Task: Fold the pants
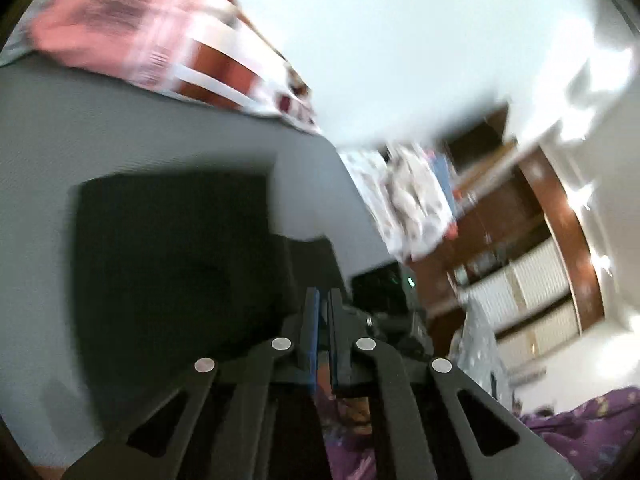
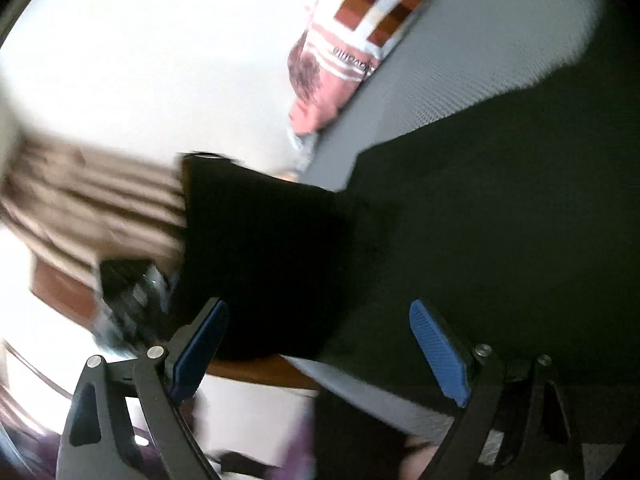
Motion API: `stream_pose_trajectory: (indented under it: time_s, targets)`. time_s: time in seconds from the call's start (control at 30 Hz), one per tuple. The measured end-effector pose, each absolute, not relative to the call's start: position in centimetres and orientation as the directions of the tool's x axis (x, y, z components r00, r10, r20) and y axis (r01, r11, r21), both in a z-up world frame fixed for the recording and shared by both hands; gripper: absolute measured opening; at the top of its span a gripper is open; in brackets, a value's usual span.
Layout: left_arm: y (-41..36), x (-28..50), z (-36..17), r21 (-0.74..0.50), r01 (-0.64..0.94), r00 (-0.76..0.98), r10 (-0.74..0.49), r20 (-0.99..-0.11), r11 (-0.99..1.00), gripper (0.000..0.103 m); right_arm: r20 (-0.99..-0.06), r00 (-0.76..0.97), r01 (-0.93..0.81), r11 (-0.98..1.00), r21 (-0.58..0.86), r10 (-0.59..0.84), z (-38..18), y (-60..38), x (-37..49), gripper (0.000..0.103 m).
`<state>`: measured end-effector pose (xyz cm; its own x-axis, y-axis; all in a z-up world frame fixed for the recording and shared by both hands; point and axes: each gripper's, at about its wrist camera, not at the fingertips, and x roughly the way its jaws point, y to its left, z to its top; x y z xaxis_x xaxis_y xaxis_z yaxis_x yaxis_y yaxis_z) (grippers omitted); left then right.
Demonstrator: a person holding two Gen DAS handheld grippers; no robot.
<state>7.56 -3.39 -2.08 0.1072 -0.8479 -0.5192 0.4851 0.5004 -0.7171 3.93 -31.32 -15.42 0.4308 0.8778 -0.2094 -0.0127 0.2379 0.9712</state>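
Black pants lie on a grey sheet. My left gripper is shut at the pants' right edge, and a flap of black cloth stands up beside its fingers; I cannot tell if cloth is pinched. In the right wrist view the pants fill the right side, with one lifted part hanging dark in the middle. My right gripper is open wide and empty, its blue pads above the cloth. Both views are blurred by motion.
A pink and red patterned blanket lies at the far edge of the sheet, also in the right wrist view. A white patterned cloth and wooden shelving stand to the right. Purple cloth is near the bottom.
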Motion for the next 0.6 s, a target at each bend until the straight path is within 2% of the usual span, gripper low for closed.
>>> stream_pose_trajectory:
  time_s: [0.1, 0.17, 0.23, 0.27, 0.3, 0.37, 0.53, 0.6]
  targets:
    - [-6.6, 7.6, -3.0, -0.75, 0.492, 0.032, -0.869, -0.493, 0.443, 0.004, -0.121, 0.459, 0.047, 0.113, 0.993, 0.88, -16.7, -32.9, 4.1, 0.091]
    - [-6.6, 7.8, -2.9, -0.757, 0.478, 0.058, -0.876, -0.478, 0.445, 0.006, -0.109, 0.443, 0.054, 0.094, 0.994, 0.89, -17.0, -33.1, 4.4, 0.091]
    - [-5.6, 7.7, -2.2, -0.71, 0.499, 0.122, -0.851, -0.511, 0.497, 0.011, -0.123, 0.424, 0.046, 0.114, 0.992, 0.897, -16.8, -32.8, 4.7, 0.091]
    - [-4.8, 7.5, -1.8, -0.682, 0.5, 0.163, -0.832, -0.531, 0.533, 0.02, -0.14, 0.421, 0.044, 0.134, 0.99, 0.896, -16.4, -33.0, 4.9, 0.091]
    - [-3.9, 7.4, -1.7, -0.656, 0.495, 0.203, -0.81, -0.551, 0.57, 0.034, -0.171, 0.429, 0.029, 0.176, 0.984, 0.887, -15.8, -33.3, 4.9, 0.091]
    - [-1.8, 7.0, -2.2, -0.588, 0.472, 0.271, -0.742, -0.613, 0.657, 0.049, -0.257, 0.453, -0.001, 0.289, 0.957, 0.854, -14.5, -34.4, 5.2, 0.091]
    - [1.3, 7.2, -7.4, -0.539, 0.382, 0.252, -0.646, -0.721, 0.751, 0.049, -0.313, 0.427, 0.011, 0.341, 0.94, 0.849, -15.0, -35.3, 7.0, 0.091]
    - [1.9, 7.2, -9.1, -0.557, 0.353, 0.235, -0.648, -0.724, 0.751, 0.049, -0.372, 0.41, -0.001, 0.408, 0.913, 0.833, -15.2, -34.5, 8.1, 0.091]
